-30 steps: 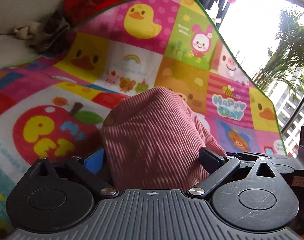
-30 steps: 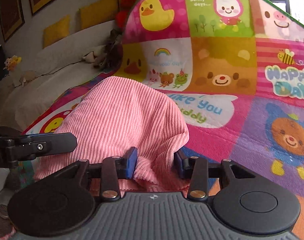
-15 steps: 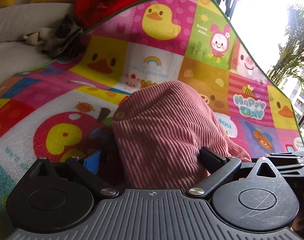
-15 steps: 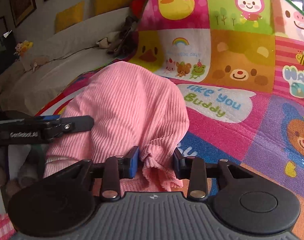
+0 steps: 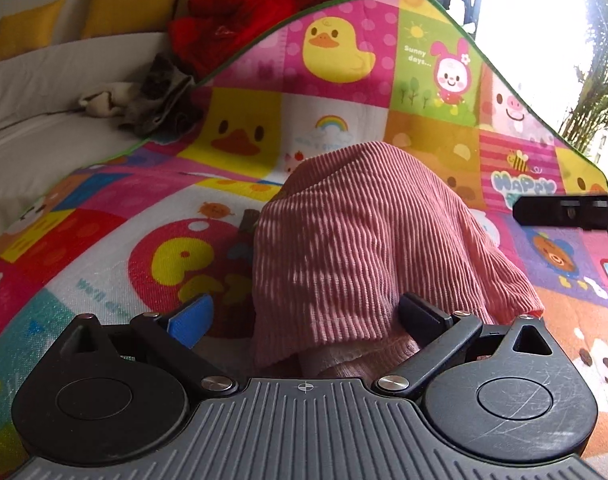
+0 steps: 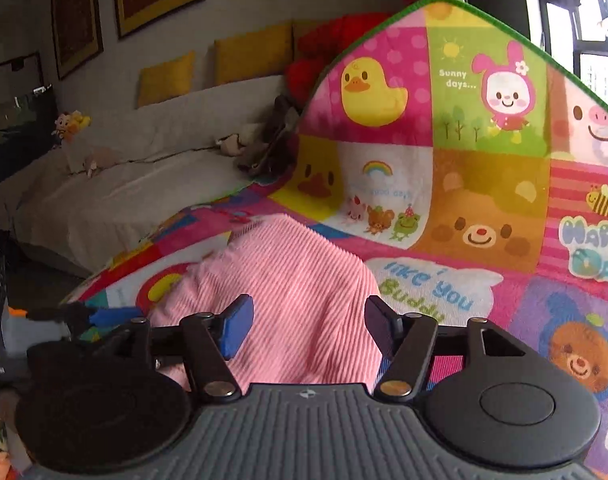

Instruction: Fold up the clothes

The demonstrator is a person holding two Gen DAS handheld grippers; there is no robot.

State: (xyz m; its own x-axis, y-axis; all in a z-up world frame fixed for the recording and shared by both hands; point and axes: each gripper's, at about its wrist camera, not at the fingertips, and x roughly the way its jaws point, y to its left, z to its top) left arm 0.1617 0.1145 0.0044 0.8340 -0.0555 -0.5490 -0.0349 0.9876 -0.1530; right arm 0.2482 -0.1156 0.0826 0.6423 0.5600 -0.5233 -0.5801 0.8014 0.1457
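Note:
A pink ribbed garment [image 5: 364, 232] lies in a folded heap on the colourful cartoon play mat [image 5: 103, 248]. My left gripper [image 5: 306, 314] stands open over its near edge, and the blue left pad is clear of the cloth. In the right wrist view the same garment [image 6: 287, 292] lies below my right gripper [image 6: 308, 326]. Its jaws are opening and neither pad presses on the cloth. A black finger [image 5: 564, 214] of the right gripper shows at the right edge of the left wrist view. The left gripper's blue pad [image 6: 111, 314] shows low on the left in the right wrist view.
The mat's far part [image 6: 484, 200] curves upward behind the garment. Left of it stands a grey sofa [image 6: 123, 196] with yellow cushions [image 6: 167, 78], a red garment [image 5: 239, 24], a grey cloth pile [image 5: 159, 100] and plush toys [image 6: 69, 122]. A bright window [image 5: 544, 40] is at the right.
My right gripper has let go of the garment's edge, opened wide and risen. The garment has settled lower on the mat. The left gripper stays wide and has shifted a little.

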